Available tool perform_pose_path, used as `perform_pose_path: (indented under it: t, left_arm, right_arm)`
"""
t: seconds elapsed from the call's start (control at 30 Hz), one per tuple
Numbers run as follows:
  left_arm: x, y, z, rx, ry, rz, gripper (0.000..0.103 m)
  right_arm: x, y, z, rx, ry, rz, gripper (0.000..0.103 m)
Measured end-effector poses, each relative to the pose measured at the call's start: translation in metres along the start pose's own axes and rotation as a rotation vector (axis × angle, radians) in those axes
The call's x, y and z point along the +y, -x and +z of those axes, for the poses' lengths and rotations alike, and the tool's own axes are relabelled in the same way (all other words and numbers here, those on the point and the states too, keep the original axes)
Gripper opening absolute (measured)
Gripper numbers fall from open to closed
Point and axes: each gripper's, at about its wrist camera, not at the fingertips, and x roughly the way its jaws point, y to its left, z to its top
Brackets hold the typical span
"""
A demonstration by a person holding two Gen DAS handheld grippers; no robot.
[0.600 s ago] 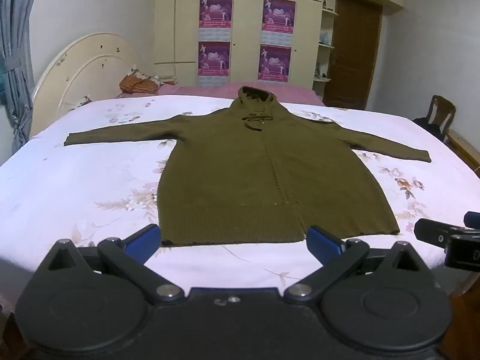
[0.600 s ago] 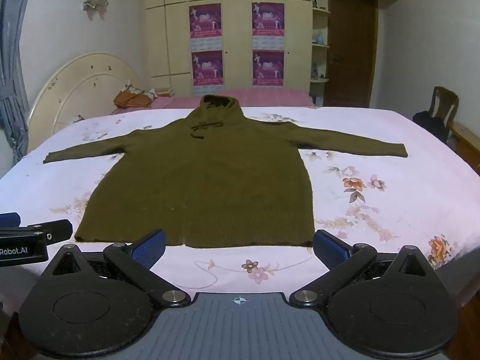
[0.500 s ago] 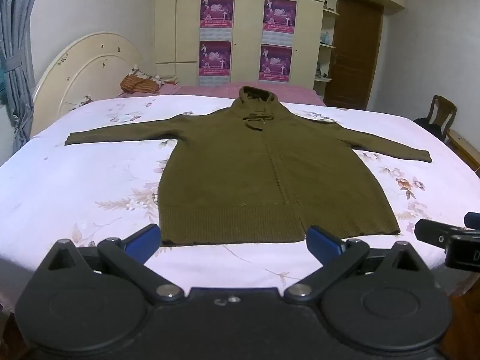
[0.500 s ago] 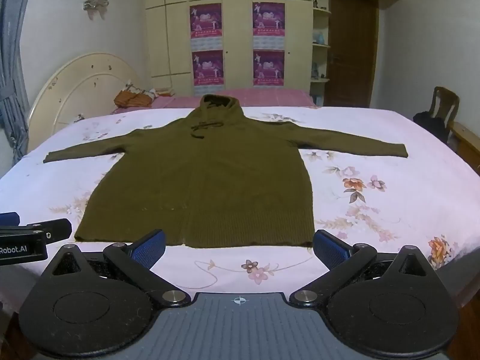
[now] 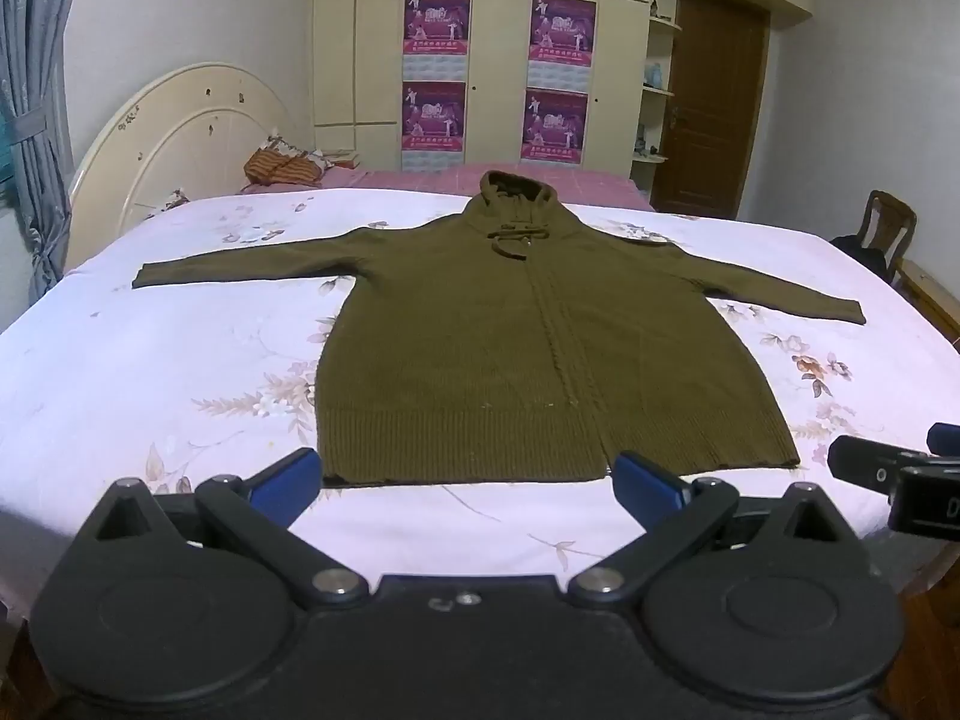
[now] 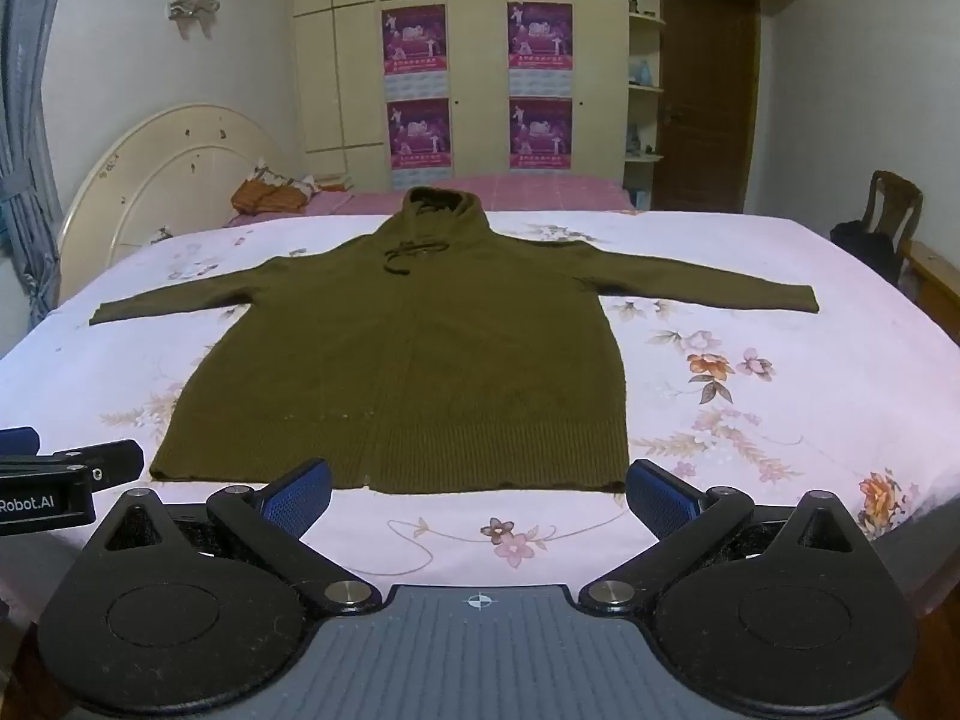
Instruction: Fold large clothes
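An olive-brown hooded knit cardigan (image 5: 528, 348) lies flat on the bed, front up, hood at the far end, both sleeves stretched out sideways. It also shows in the right wrist view (image 6: 414, 360). My left gripper (image 5: 468, 480) is open and empty, hovering just short of the hem. My right gripper (image 6: 477, 495) is open and empty, also just short of the hem, toward its right side. Each gripper shows at the edge of the other's view: the right gripper (image 5: 900, 480) and the left gripper (image 6: 54, 480).
The bed has a pink floral sheet (image 5: 150, 372) and a cream headboard (image 5: 180, 144) at the left. A folded striped cloth (image 5: 282, 165) lies at the far end. A wooden chair (image 5: 888, 234) stands at the right. A wardrobe (image 5: 498, 60) and a door (image 5: 708, 102) are behind.
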Motion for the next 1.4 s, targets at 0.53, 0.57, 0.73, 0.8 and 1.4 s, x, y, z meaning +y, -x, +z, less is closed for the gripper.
perform_pose_path:
  t: [0.53, 0.57, 0.73, 0.8, 1.4]
  left_arm:
    - [-0.005, -0.001, -0.002, -0.001, -0.009, -0.003, 0.103]
    - [-0.005, -0.001, -0.002, -0.001, -0.01, -0.003, 0.103]
    - [-0.008, 0.001, -0.001, -0.005, -0.015, -0.006, 0.103]
    - [-0.009, 0.0, -0.001, -0.005, -0.016, -0.006, 0.103]
    - [-0.009, 0.001, 0.0, -0.008, -0.015, -0.003, 0.103]
  right_arm:
    - [-0.005, 0.0, -0.001, -0.003, 0.0, 0.003, 0.103]
    - [-0.005, 0.0, -0.001, -0.004, -0.001, 0.002, 0.103]
    - [-0.008, 0.001, -0.001, -0.008, -0.007, -0.001, 0.103]
    - [-0.009, 0.001, 0.0, -0.009, -0.008, -0.002, 0.103]
    - [-0.008, 0.004, 0.002, -0.015, -0.008, -0.004, 0.103]
